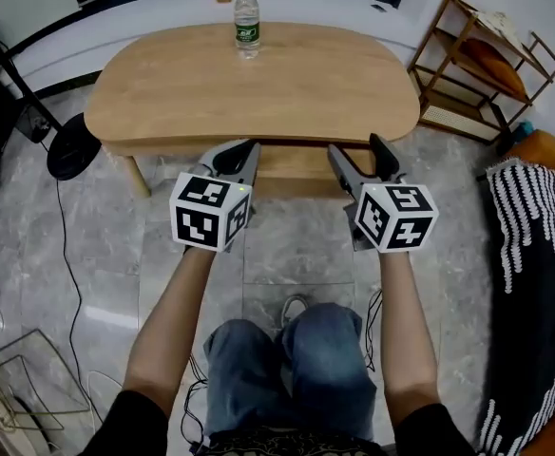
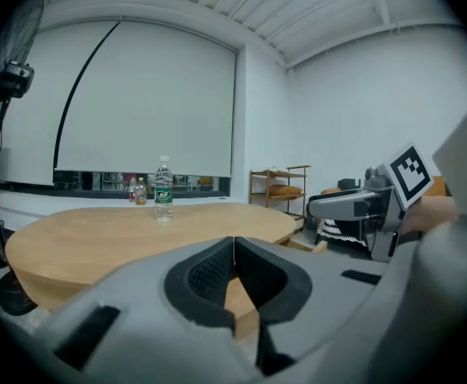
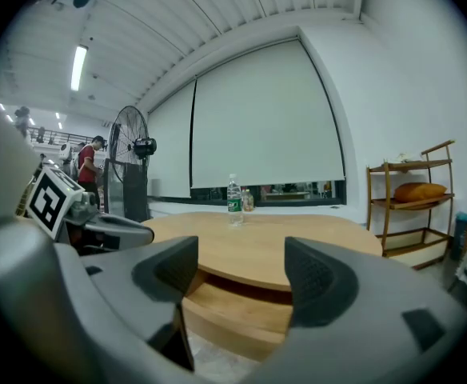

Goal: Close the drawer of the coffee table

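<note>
The oval wooden coffee table [image 1: 192,93] stands in front of me, with its drawer [image 1: 292,164] pulled out under the near edge. My left gripper [image 1: 246,148] hovers just before the drawer's left part, its jaws shut tip to tip with nothing between them [image 2: 233,242]. Level with it on the right, my right gripper [image 1: 356,148] holds its jaws wide open and empty [image 3: 241,274]. Through the right gripper view the drawer [image 3: 237,306] shows as a wooden ledge below the table top [image 3: 265,254]. Neither gripper touches the drawer.
A water bottle [image 1: 247,22] stands at the table's far edge. A wooden shelf rack [image 1: 477,65] is at the right, a striped cloth [image 1: 534,255] beside it. A fan base [image 1: 73,145] and cables lie left of the table. My knees [image 1: 287,350] are below.
</note>
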`<state>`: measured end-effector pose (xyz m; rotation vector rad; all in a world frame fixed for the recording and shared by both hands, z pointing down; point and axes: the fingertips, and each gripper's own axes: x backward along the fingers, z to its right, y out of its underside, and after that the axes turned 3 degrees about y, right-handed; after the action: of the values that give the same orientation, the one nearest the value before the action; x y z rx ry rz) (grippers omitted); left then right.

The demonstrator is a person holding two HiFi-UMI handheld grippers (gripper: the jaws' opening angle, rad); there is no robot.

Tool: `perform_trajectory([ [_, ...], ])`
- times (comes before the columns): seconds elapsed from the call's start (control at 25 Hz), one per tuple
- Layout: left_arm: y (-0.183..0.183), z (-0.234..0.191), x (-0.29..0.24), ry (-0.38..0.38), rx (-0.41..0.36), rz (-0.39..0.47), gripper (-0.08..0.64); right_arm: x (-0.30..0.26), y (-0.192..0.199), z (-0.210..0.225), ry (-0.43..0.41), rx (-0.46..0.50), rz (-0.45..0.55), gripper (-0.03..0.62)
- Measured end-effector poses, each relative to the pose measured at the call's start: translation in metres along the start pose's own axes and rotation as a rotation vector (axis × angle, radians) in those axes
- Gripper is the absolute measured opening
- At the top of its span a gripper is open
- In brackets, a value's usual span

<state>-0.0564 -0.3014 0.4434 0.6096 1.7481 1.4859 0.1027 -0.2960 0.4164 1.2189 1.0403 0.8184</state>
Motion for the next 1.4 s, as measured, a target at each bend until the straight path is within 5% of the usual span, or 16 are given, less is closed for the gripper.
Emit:
perform_trajectory([
  [0.84, 0.095, 0.043, -0.003, 0.07, -0.009, 0.009, 0.009, 0.025, 0.131, -0.01, 0.05, -0.085, 0.003, 0.325],
  [1.4, 0.103, 0.035, -0.005, 0.048, 0.005, -0.005, 0.011, 0.003, 0.197, 0.0, -0.013, -0.598, 0.078, 0.363],
])
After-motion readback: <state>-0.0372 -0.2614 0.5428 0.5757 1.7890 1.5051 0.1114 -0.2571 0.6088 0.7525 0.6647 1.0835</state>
